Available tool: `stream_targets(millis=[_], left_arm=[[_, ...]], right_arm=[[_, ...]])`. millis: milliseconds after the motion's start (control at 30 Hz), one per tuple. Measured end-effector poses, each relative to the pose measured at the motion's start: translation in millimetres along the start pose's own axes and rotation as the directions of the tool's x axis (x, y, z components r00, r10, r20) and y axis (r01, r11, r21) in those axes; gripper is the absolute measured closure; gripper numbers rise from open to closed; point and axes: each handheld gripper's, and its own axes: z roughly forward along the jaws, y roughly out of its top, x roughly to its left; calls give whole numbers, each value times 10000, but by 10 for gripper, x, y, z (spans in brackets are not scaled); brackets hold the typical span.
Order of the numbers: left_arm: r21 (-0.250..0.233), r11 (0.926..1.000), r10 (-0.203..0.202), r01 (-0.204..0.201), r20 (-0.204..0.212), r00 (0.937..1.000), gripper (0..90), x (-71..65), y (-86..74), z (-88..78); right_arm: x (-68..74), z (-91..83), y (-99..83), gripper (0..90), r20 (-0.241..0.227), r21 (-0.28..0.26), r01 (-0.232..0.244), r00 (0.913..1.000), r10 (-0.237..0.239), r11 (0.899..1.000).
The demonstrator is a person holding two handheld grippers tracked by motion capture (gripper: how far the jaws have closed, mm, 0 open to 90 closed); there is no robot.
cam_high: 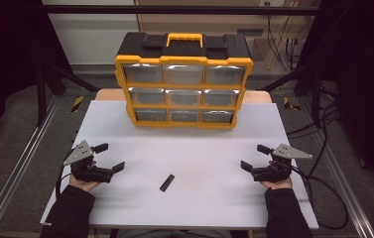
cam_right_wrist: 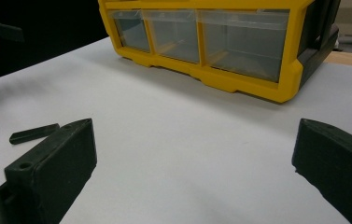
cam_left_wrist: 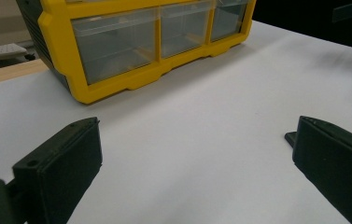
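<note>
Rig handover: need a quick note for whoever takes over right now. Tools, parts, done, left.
Left tool: open, nothing held, resting at the table's left.
Right tool: open, nothing held, at the right.
Small black bar: lies flat on the white table, between the tools, untouched.
Yellow drawer organizer: upright at the far edge, all drawers shut.
Done: nothing visible.
Left: probably picking up the bar.

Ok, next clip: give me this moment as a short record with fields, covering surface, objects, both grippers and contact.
surface: white table
cabinet: yellow and black drawer organizer, upright at the far middle, three rows of three clear drawers, all pushed in
small item: black bar, flat on the table between the two grippers, nearer the left one
left gripper: fingers wide apart, nothing between them, pointing toward the middle
right gripper: fingers wide apart, nothing between them
contact: neither gripper touches the bar or the organizer
</note>
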Motion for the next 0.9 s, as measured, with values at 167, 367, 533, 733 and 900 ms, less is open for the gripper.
stream_targets(millis=[167, 367, 533, 733, 900], left_arm=[[8, 10000, 18, -18, -76, 10000, 12, -12, 9, 2], [90, 9999, 81, -80, -91, 9999, 12, -36, 39, 21], [116, 9998, 139, -138, -42, 9999, 12, -49, 51, 30], [52, 9997, 240, -239, -31, 9997, 12, -83, 108, 32], [28, 9995, 329, -329, -202, 9993, 12, -109, 169, 28]], right_arm=[[0, -9, 4, 5, 19, -56, 20, 10000, -20, 10000], [2, -1, 2, 5, 73, 46, 52, 10000, -53, 10000], [7, 0, 1, 5, 60, 56, 89, 9999, -90, 9999], [7, -2, 1, 4, 76, 67, 127, 9999, -128, 9999], [5, -10, 5, 5, 66, 49, 153, 9999, -154, 9999]])
